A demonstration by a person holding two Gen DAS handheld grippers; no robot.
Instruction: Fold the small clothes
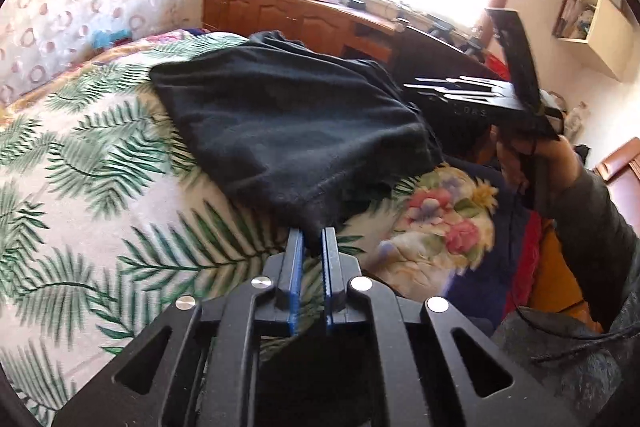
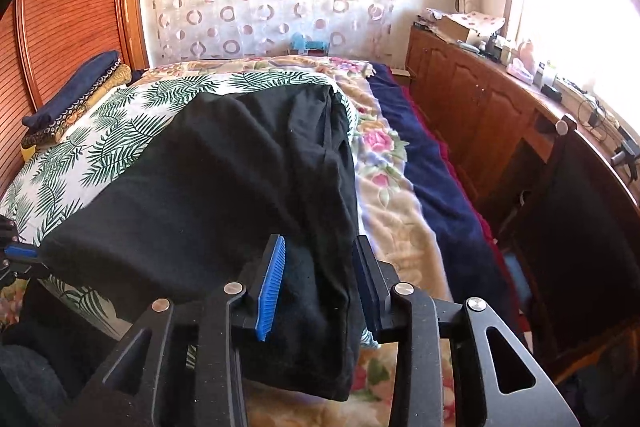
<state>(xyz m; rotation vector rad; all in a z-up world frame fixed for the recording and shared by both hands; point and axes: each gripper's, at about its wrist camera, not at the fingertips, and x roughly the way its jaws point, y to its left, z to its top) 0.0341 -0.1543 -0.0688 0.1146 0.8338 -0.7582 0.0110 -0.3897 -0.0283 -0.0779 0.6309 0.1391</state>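
- The bed (image 2: 132, 115) with its palm-leaf cover spreads out ahead of both claws, and a floral blanket (image 2: 384, 163) with a navy edge runs along it off to the right of the right claw
- A wooden cabinet (image 2: 472, 107) stands further right of the right claw, under a bright window; a slatted wooden headboard (image 2: 68, 11) rises far to its left, with a circle-patterned curtain straight ahead beyond the bed
- The black garment (image 1: 288, 123) lies on the palm-leaf cover directly ahead of both claws, loosely folded, its near edge reaching back to each of them
- The right gripper (image 2: 320, 259) has its jaws standing partly apart; the near corner of the garment hangs between the two blue pads, and neither pad can be seen pressing on it
- The left gripper (image 1: 313, 235) has its jaws narrow, the blue pads pinching the garment's near corner at their tips
- From the left wrist view, the right gripper (image 1: 452, 91) hangs up and to the right of the left claw, held by a hand (image 1: 536, 163) in a grey sleeve
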